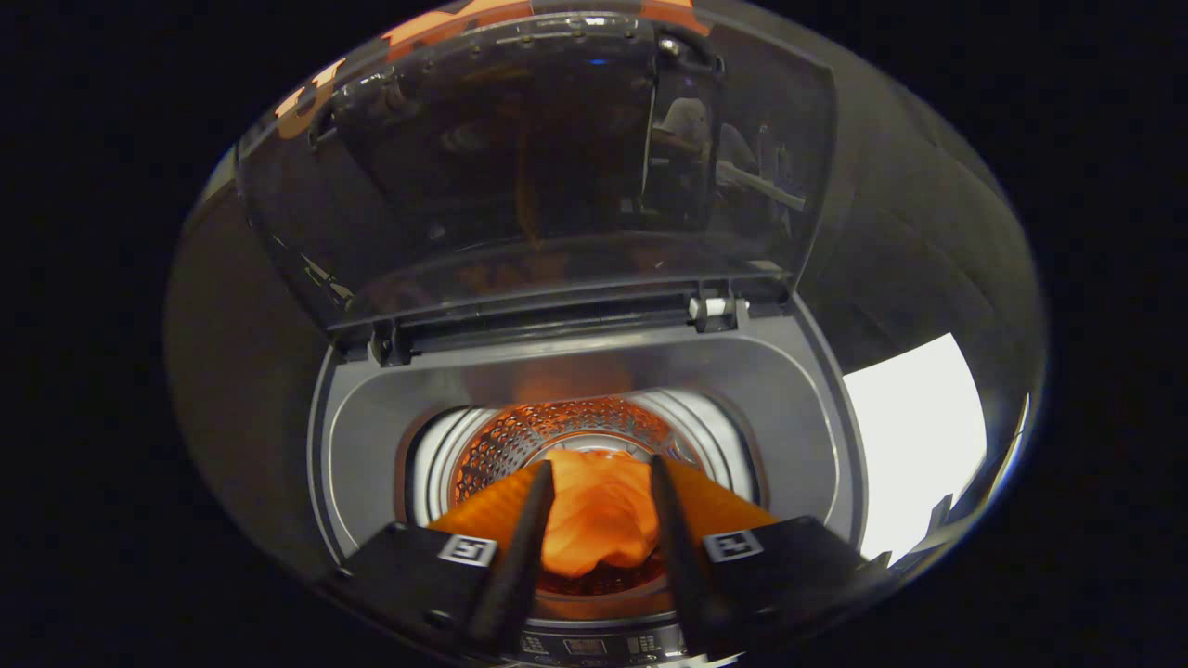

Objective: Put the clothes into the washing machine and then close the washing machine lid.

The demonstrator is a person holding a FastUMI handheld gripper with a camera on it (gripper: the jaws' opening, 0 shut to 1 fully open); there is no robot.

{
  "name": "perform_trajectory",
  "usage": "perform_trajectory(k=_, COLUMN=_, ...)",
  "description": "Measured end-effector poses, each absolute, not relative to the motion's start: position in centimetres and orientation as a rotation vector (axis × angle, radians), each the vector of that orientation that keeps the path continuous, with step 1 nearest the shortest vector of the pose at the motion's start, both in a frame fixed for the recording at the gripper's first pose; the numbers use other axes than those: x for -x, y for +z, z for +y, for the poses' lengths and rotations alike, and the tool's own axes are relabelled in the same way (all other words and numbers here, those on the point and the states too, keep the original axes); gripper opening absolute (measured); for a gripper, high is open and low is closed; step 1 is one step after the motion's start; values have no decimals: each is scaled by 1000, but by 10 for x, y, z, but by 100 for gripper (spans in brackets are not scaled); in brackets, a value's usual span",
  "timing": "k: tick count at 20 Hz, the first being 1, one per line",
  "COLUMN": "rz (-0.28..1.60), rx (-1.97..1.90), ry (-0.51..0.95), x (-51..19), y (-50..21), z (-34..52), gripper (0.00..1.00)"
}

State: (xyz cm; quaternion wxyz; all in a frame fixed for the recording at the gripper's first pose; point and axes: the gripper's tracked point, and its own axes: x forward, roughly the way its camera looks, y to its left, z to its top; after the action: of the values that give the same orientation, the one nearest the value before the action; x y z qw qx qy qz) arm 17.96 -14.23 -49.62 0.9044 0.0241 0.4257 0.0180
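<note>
**Cloth over the drum, lid not yet shut**

The washer (817,436), a top-loader, took up most of what lay ahead of the tool, its grey top deck ringing a round mouth. Its lid (538,158), a dark see-through panel, stood raised on the hinges at the far side of the deck, well beyond the fingers and leaning back towards the booth wall.

Inside the mouth sat the drum (566,429), its perforated wall glowing orange from the cloth in front of it. What lay at the drum's bottom was hidden.

The cloth (599,510), a bunched orange piece, hung between the fingers right over the drum mouth. The tool (601,473) was gripping it: both fingers (531,529) seemed to press on its sides, with the bundle bulging between them.

By my reading, the loading step was in hand and close to its end. The next move called for parting the fingers so the cloth dropped clear into the drum, with nothing left draped on the rim. After that the tool would have to back out, reach the lid's upper edge and swing it down onto the deck.
</note>
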Motion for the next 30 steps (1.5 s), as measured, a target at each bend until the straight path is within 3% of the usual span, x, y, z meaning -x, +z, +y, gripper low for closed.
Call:
perform_trajectory(k=1, rz=863, rx=-52, ry=48, x=-178, y=-485, z=-142, gripper=87)
perform_trajectory(k=7, rz=736, rx=25, ry=32, x=-182, y=-410, z=-160, gripper=98)
perform_trajectory(k=21, rz=385, rx=-54, ry=88, x=-218, y=-202, z=-152, gripper=98)
perform_trajectory(k=30, rz=401, rx=-21, ry=133, x=-289, y=-210, z=-112, gripper=98)
